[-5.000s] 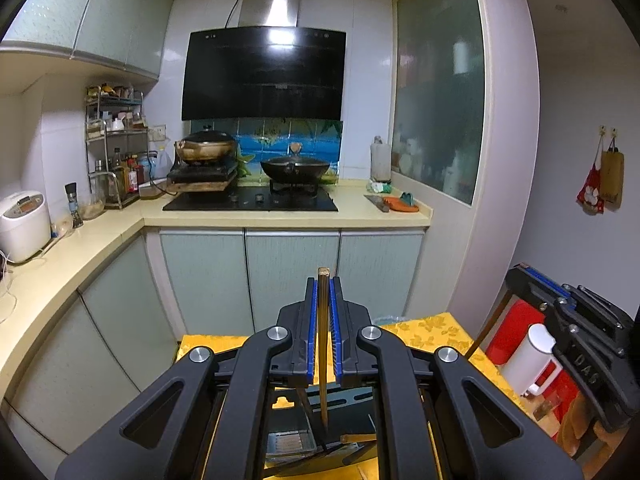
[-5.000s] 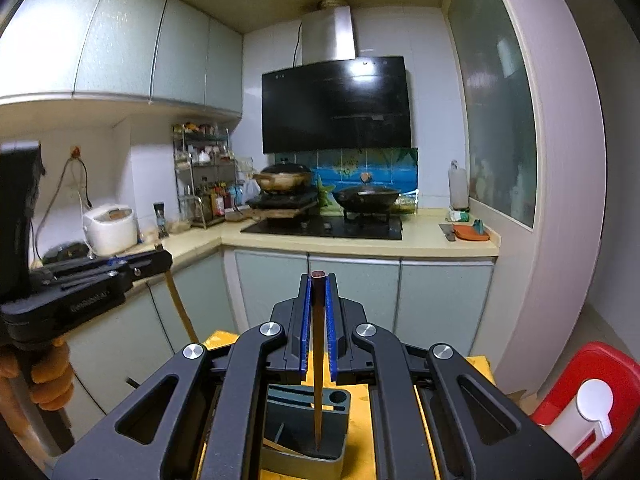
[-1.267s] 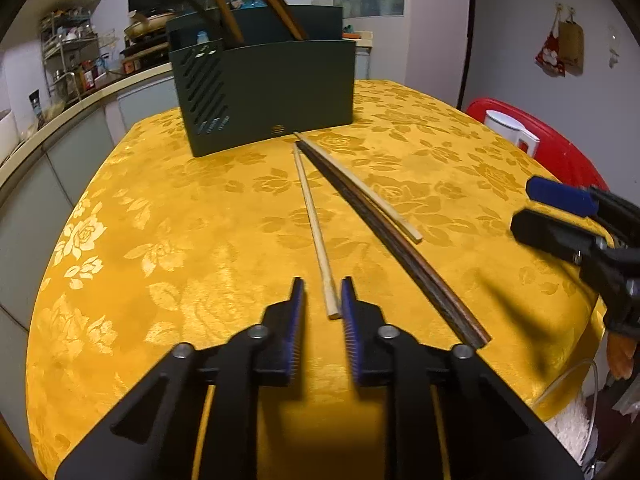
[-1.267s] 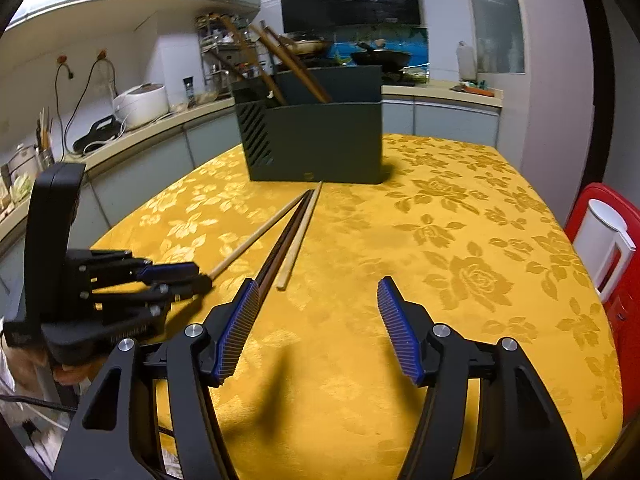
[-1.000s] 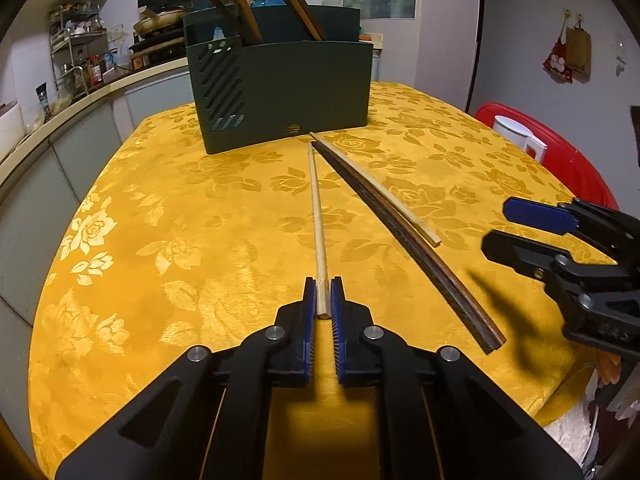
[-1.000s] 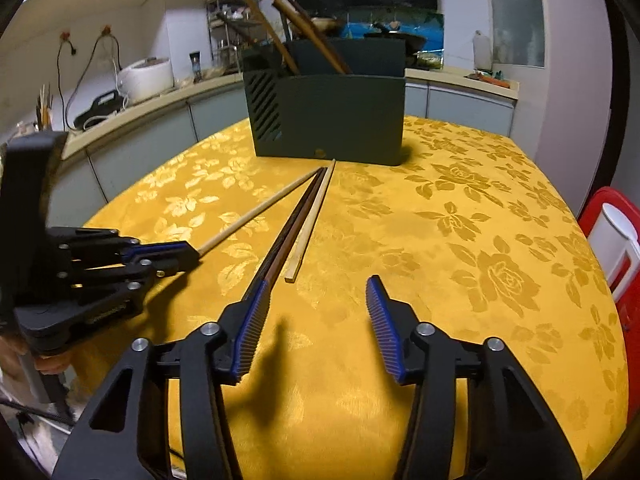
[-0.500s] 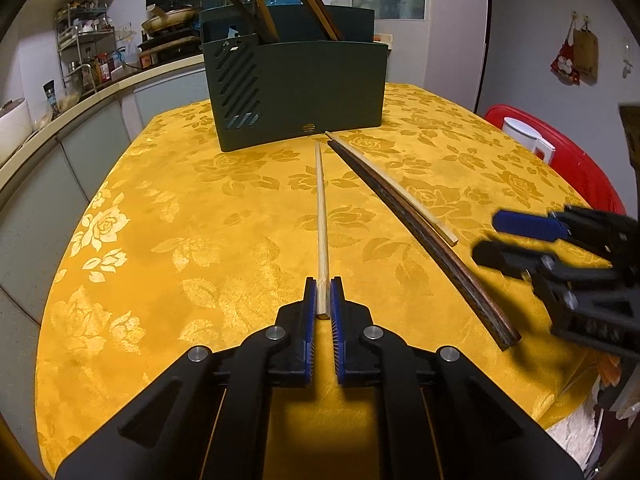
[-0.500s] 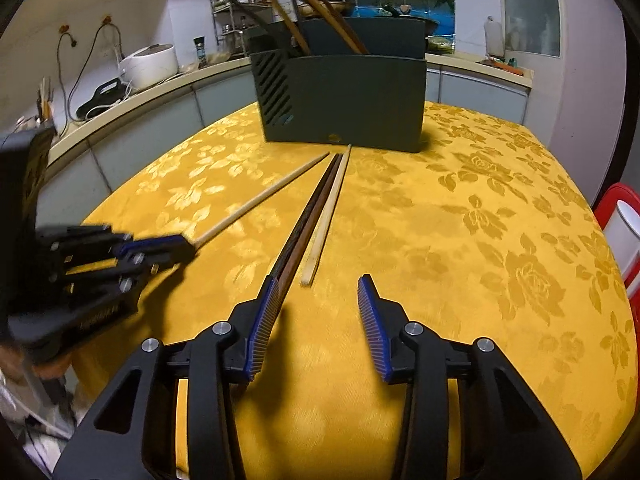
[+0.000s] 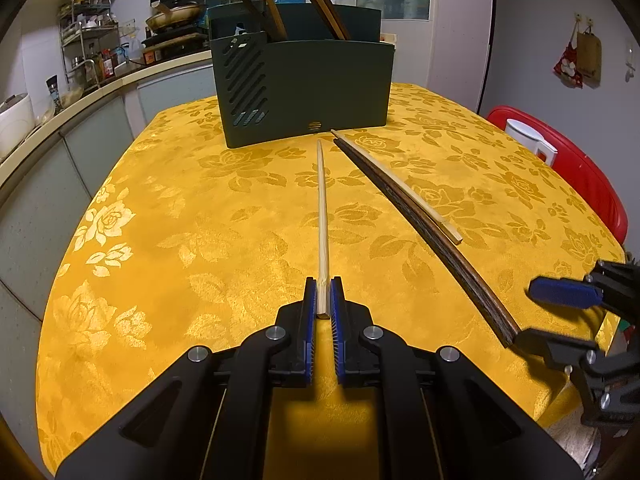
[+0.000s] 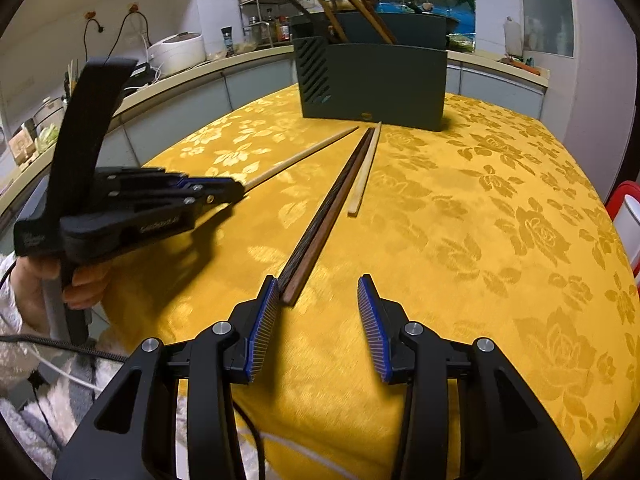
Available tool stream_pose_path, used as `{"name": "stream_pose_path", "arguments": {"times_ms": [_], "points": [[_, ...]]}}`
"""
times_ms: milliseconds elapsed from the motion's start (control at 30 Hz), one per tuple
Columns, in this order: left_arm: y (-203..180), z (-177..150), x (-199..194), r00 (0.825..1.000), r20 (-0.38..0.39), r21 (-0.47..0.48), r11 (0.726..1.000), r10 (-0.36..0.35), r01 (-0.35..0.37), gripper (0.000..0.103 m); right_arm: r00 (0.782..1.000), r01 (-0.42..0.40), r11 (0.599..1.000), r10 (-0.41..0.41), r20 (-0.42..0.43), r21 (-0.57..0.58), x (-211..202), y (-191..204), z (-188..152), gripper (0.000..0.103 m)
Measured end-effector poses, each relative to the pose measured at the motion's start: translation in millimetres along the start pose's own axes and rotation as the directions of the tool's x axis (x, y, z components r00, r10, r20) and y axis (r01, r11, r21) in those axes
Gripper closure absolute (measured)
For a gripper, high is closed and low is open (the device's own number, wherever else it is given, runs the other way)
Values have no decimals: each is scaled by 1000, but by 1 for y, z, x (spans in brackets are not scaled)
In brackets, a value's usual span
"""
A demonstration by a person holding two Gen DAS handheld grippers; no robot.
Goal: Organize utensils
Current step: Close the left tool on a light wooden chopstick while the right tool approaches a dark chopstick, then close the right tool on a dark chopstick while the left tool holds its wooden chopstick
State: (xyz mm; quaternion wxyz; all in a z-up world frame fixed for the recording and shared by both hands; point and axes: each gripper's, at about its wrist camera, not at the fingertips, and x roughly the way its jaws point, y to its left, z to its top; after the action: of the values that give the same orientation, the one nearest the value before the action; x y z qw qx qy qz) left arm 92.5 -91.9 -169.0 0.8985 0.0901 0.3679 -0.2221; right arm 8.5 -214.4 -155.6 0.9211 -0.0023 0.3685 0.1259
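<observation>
A dark green utensil holder [image 9: 304,80] stands at the far side of the yellow floral table [image 9: 160,240] with several chopsticks in it. My left gripper [image 9: 322,300] is shut on the near end of a light wooden chopstick [image 9: 322,208] lying on the cloth; it also shows in the right wrist view [image 10: 304,156]. Beside it lie a dark brown chopstick pair [image 10: 328,212] and a short pale chopstick [image 10: 364,172]. My right gripper [image 10: 318,304] is open, its left pad right by the dark pair's near end [image 9: 508,332].
A kitchen counter [image 10: 180,80] with a rice cooker [image 10: 176,52] runs along the left and back. A red stool with a white jug [image 9: 528,148] stands to the right of the table. The table's front edge is just under both grippers.
My left gripper closed on the light chopstick's near end about a second ago and still holds it. My right gripper moved forward to the dark pair's end, its jaws narrowing.
</observation>
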Motion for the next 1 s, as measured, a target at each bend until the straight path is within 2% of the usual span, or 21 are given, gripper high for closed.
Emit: {"name": "stream_pose_path", "arguments": {"times_ms": [133,300,500,567,667,733,800,867,1000], "points": [[0,0,0,1000,1,3,1000,2,-2,96,1000,27,1000,-27,3,-7,1,0,0,69],[0,0,0,1000,1,1,1000,1,-1,96,998,70,997,-70,8,23,0,-12,1,70],[0,-1,0,1000,4,3,1000,7,-7,96,982,186,982,-186,24,16,2,-20,0,72],[-1,-1,0,1000,7,6,1000,14,-14,96,982,186,982,-186,26,36,2,-25,0,73],[-3,-2,0,1000,13,4,1000,12,-12,96,991,129,990,-131,41,52,3,-25,-1,73],[-4,-2,0,1000,17,1,1000,-1,1,96,991,120,992,-122,53,41,5,-20,0,73],[-7,-3,0,1000,22,4,1000,-9,9,97,990,121,992,-123,66,35,8,-16,1,78],[-12,-3,0,1000,29,18,1000,-2,1,97,989,131,991,-133,71,29,10,-15,2,90],[-10,-3,0,999,32,19,1000,7,-7,98,981,177,983,-180,71,55,9,-25,3,95]]}}
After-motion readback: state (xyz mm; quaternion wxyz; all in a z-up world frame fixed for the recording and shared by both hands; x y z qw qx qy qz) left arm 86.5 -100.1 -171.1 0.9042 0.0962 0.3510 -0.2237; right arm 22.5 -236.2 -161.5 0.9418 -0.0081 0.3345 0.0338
